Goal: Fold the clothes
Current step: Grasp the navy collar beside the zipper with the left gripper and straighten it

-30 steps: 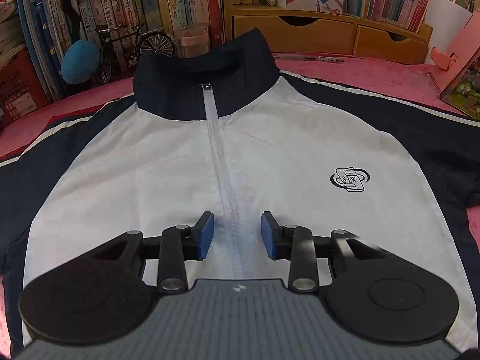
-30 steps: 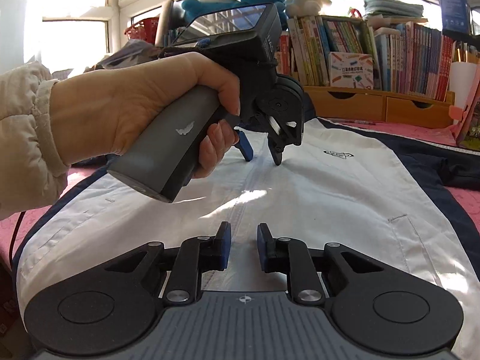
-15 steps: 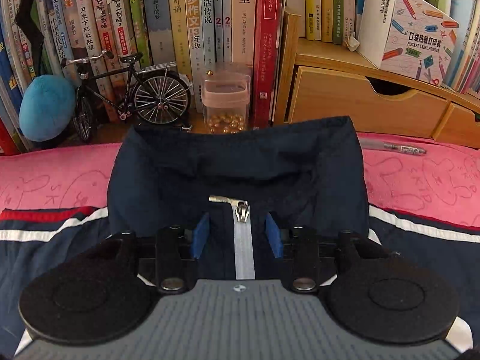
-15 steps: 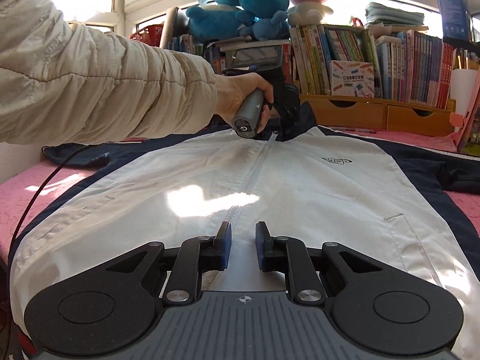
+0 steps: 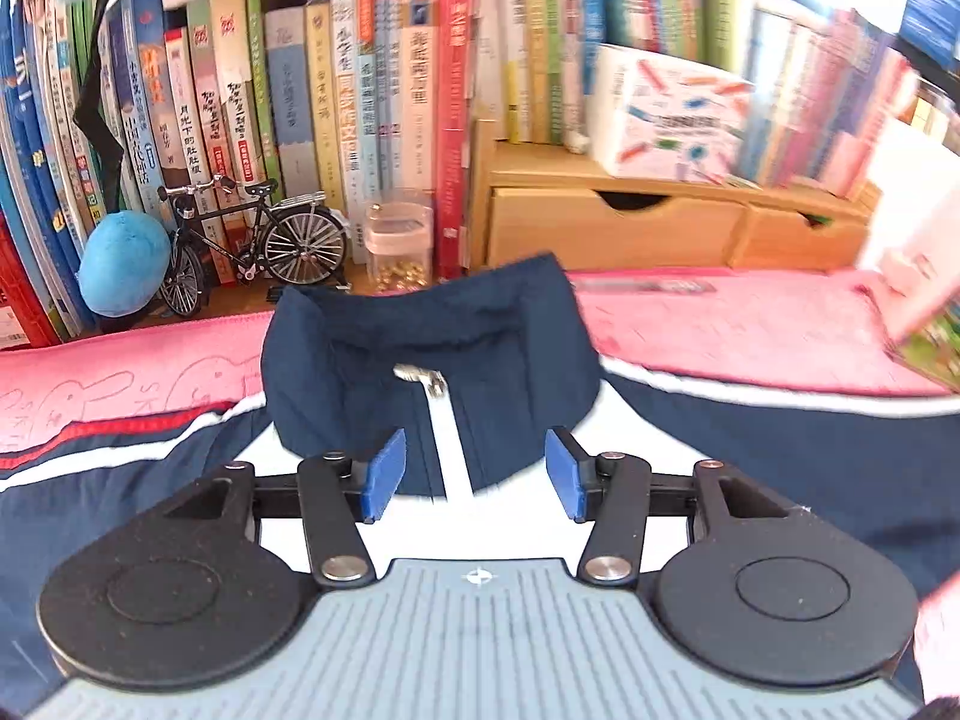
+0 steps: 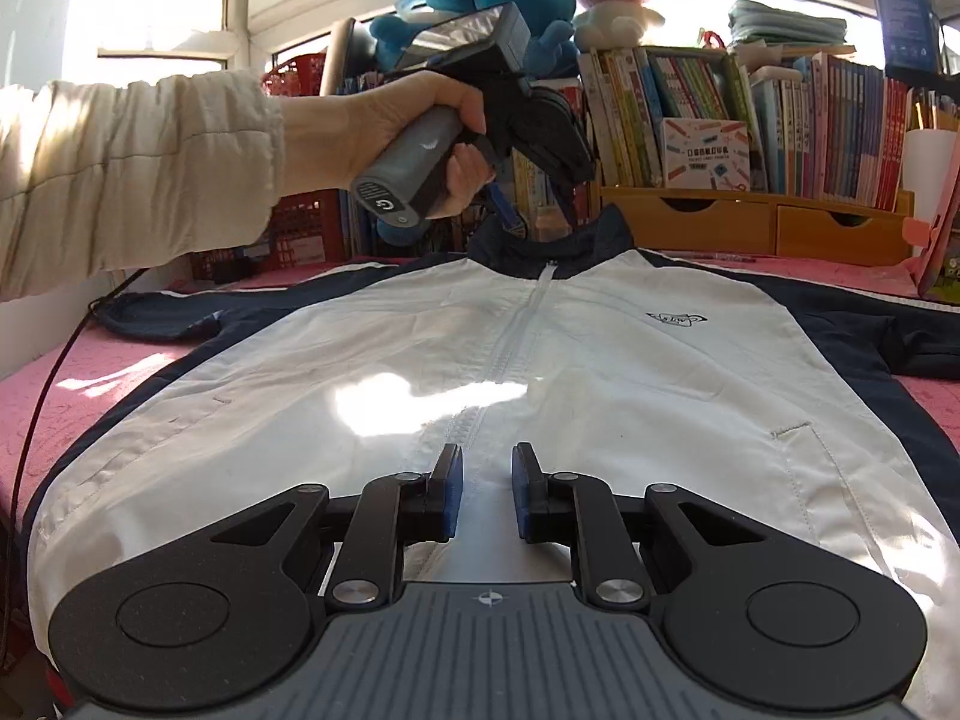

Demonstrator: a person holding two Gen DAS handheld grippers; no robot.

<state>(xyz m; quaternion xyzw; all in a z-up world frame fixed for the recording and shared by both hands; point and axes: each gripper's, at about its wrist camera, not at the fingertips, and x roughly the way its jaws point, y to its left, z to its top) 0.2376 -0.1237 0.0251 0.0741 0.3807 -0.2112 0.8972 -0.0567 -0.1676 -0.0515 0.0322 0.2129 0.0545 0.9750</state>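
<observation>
A white jacket (image 6: pixel 600 372) with navy sleeves lies face up on the pink cover, zipped to its navy collar (image 5: pixel 432 336). The metal zipper pull (image 5: pixel 429 381) rests at the collar's throat. My left gripper (image 5: pixel 474 474) hovers just above the collar. Its jaws are opening, and only the zip band lies below the gap. In the right wrist view a hand (image 6: pixel 372 126) holds that left gripper (image 6: pixel 536 210) over the collar. My right gripper (image 6: pixel 487 492) sits at the bottom hem with its pads close together on the zip band.
Books, a wooden drawer unit (image 5: pixel 618 234), a model bicycle (image 5: pixel 252 240), a clear jar (image 5: pixel 399 246) and a blue ball (image 5: pixel 123 264) line the back behind the collar. A pen (image 5: pixel 648 286) lies on the pink cover (image 5: pixel 750 324). A black cable (image 6: pixel 42 396) hangs at the left edge.
My left gripper ran up the zip from chest to collar, then lifted and drew back with its jaws wider, leaving the zipper pull free. The right gripper has not moved.
</observation>
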